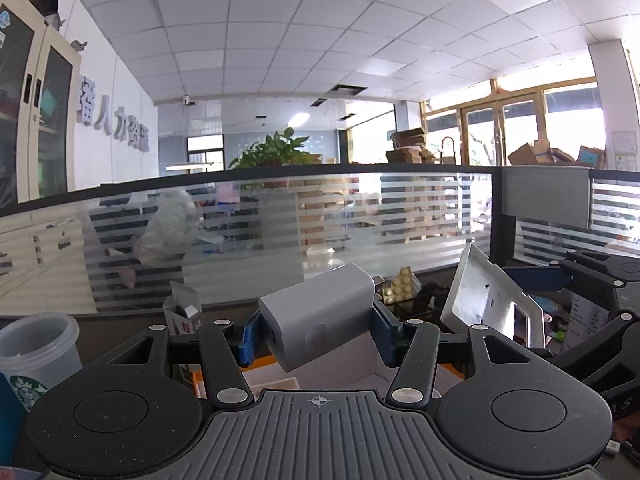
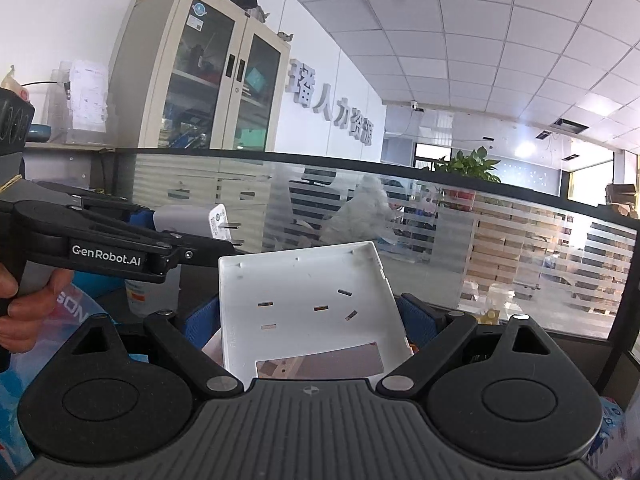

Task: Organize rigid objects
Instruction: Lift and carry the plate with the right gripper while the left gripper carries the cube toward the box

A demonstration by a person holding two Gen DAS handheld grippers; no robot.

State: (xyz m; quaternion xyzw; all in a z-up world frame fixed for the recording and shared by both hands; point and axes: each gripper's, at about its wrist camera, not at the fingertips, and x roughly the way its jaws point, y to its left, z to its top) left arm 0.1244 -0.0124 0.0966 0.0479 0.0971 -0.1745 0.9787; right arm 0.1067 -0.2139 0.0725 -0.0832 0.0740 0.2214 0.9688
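The left claw (image 1: 318, 334) grips a grey, rounded plug adapter (image 1: 318, 318), tilted, raised above the tabletop. The right claw (image 2: 312, 316), spread wide, clamps a white square socket plate (image 2: 308, 300) with slotted holes by its edges.

The charger (image 1: 318, 316) sits between the left gripper's (image 1: 316, 334) fingers, the socket plate (image 1: 486, 300) at three o'clock (held aloft); a cup (image 1: 38, 354) stands at nine, a glass partition (image 1: 320, 216) behind.

Left wrist view looking forward, nearly level, over its own fingers toward the striped glass partition (image 1: 320, 216), right wrist view close beside it angled leftward, both sharing the partition (image 2: 440, 232), potted plant (image 1: 276, 148), cabinet (image 2: 208, 72), wall lettering
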